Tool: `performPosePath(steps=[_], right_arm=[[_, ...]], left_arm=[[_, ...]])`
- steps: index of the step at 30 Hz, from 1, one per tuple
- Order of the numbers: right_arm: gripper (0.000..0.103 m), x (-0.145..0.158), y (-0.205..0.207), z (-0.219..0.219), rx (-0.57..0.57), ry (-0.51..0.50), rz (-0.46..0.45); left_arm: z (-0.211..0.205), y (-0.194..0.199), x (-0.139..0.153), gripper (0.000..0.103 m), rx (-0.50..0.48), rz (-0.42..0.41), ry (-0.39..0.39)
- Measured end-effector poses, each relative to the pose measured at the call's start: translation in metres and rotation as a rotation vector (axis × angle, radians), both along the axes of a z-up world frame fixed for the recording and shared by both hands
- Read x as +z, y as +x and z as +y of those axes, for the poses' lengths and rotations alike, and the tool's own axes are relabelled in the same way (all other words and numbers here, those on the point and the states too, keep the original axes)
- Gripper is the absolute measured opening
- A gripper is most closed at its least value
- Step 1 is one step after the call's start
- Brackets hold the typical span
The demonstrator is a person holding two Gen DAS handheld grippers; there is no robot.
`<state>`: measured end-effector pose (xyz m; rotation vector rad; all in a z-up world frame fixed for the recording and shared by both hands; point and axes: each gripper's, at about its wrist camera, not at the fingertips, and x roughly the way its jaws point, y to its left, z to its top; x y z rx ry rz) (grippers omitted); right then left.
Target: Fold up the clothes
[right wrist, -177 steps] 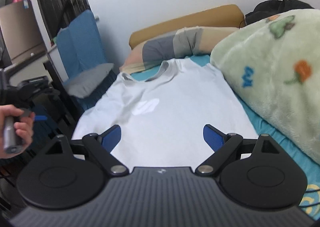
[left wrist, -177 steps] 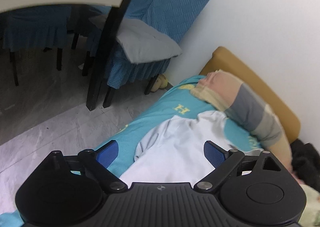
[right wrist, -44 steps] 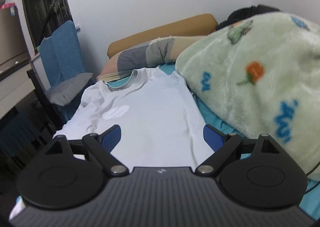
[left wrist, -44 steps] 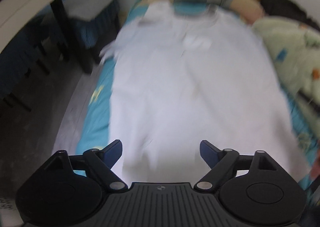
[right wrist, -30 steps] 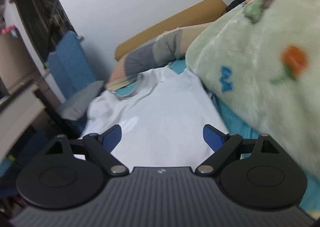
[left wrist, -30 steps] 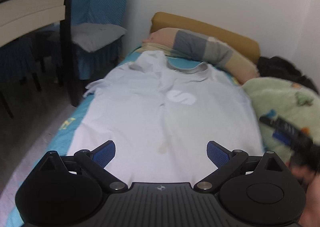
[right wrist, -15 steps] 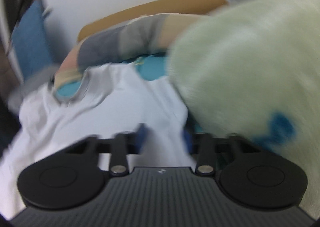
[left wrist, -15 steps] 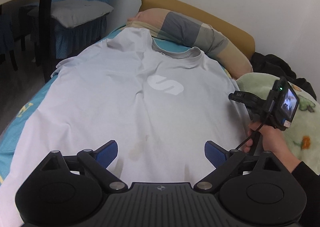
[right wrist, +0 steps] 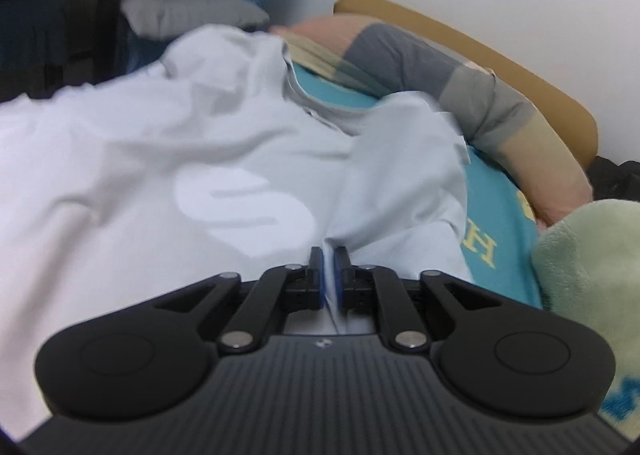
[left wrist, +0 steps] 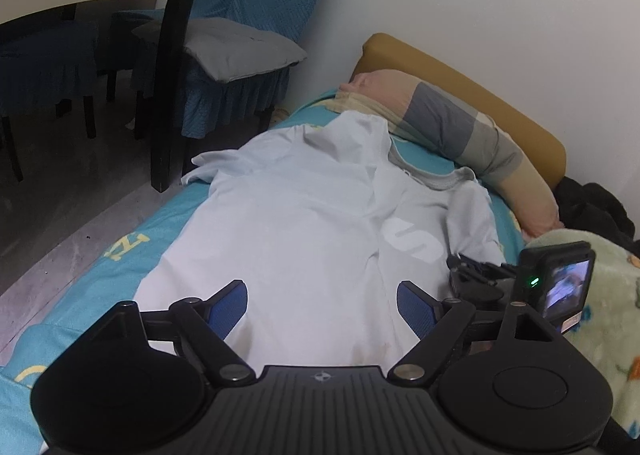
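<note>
A white T-shirt (left wrist: pixel 304 223) with a pale S logo lies face up on the teal bed sheet (left wrist: pixel 120 251). My left gripper (left wrist: pixel 322 305) is open and empty above the shirt's lower middle. My right gripper (right wrist: pixel 329 269) is shut on the shirt's right edge (right wrist: pixel 400 183), which is lifted and folded inward beside the logo. The right gripper also shows in the left wrist view (left wrist: pixel 480 275), at the shirt's right side.
A striped pillow (left wrist: pixel 452 131) and a tan headboard (left wrist: pixel 472 79) lie at the head of the bed. A green fleece blanket (left wrist: pixel 600 319) is piled on the right. A blue-covered chair (left wrist: pixel 236 55) and a dark table leg (left wrist: pixel 168 67) stand left of the bed.
My right gripper has shut on the shirt's right edge and pulled the sleeve side inward over the shirt. My left gripper has swung left and stays open.
</note>
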<state>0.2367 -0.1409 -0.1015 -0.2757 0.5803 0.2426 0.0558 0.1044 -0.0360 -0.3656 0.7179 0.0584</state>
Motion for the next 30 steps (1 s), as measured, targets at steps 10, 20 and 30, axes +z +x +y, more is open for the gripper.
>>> performPosePath(steps=[10,20,30], right_arm=[[0.069,0.045,-0.051,-0.106,-0.142,0.579,-0.052],[0.042,0.005,0.004,-0.121,-0.301,0.708,0.133],[0.013,0.101,-0.011,-0.159,-0.374,0.316,-0.16]], left_arm=[[-0.027,-0.002,-0.013,0.085,-0.089,0.045,-0.038],[-0.023,0.007,-0.029,0.085,-0.07,0.087,-0.028],[-0.035,0.003,-0.031,0.085,-0.127,0.085,-0.014]])
